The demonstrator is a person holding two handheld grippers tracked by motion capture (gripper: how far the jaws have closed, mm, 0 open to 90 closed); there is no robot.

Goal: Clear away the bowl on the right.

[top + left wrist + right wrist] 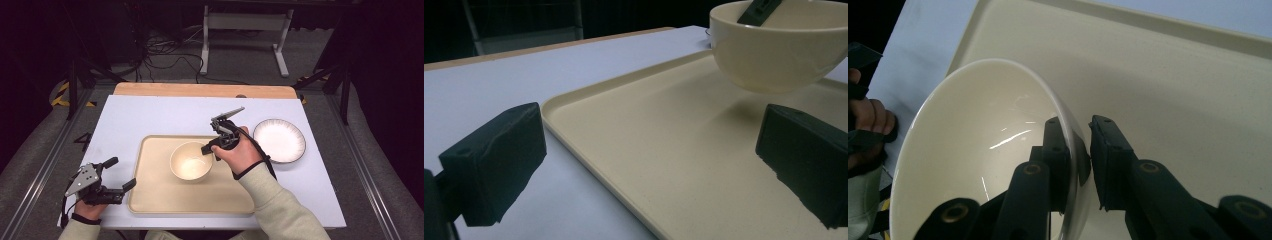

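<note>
A cream bowl [190,161] is over the middle of a cream tray [160,195]. My right gripper [209,148] reaches down to the bowl's right rim. In the right gripper view my right gripper [1075,122] is shut on the bowl [983,150], one jaw inside the wall and one outside. In the left gripper view the bowl [774,50] seems to hang slightly above the tray [664,140], with a shadow under it. My left gripper [121,172] is open at the tray's left edge. Its jaws straddle that edge [649,150] and hold nothing.
A white plate with a dark rim [279,140] lies on the pale table right of the tray. A wooden strip [205,90] runs along the table's far edge. Beyond it are cables and a white stand on the floor.
</note>
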